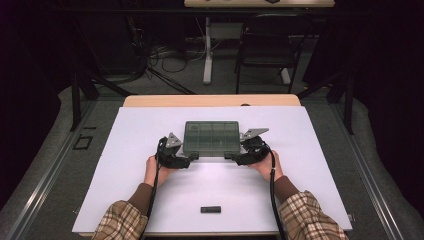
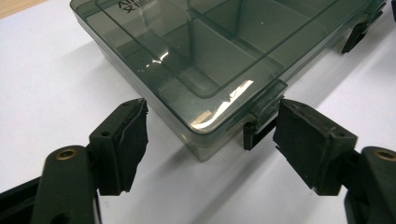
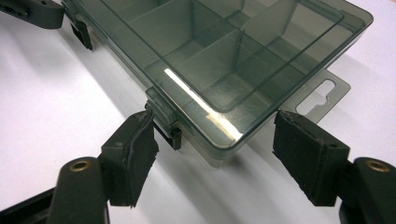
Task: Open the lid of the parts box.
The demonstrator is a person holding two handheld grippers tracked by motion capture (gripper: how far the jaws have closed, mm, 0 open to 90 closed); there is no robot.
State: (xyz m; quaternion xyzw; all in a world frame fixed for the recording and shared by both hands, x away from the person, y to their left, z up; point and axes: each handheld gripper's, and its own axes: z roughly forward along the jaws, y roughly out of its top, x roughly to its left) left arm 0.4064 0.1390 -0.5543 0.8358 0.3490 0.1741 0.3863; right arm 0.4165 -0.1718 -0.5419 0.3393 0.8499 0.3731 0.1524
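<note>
White bench [image 1: 150, 200]: box [image 1: 211, 138] lies flat; both grippers [image 1: 187, 159] [image 1: 234, 157] flank its 6 o'clock latches [image 2: 261, 122], jaws wide, ungripped.

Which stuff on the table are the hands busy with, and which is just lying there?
In use:
- see-through box with its two front clasps
- left hand-held gripper and right hand-held gripper, one at each front corner

Lying about:
- small black block near the table edge
- chair behind the table
</note>
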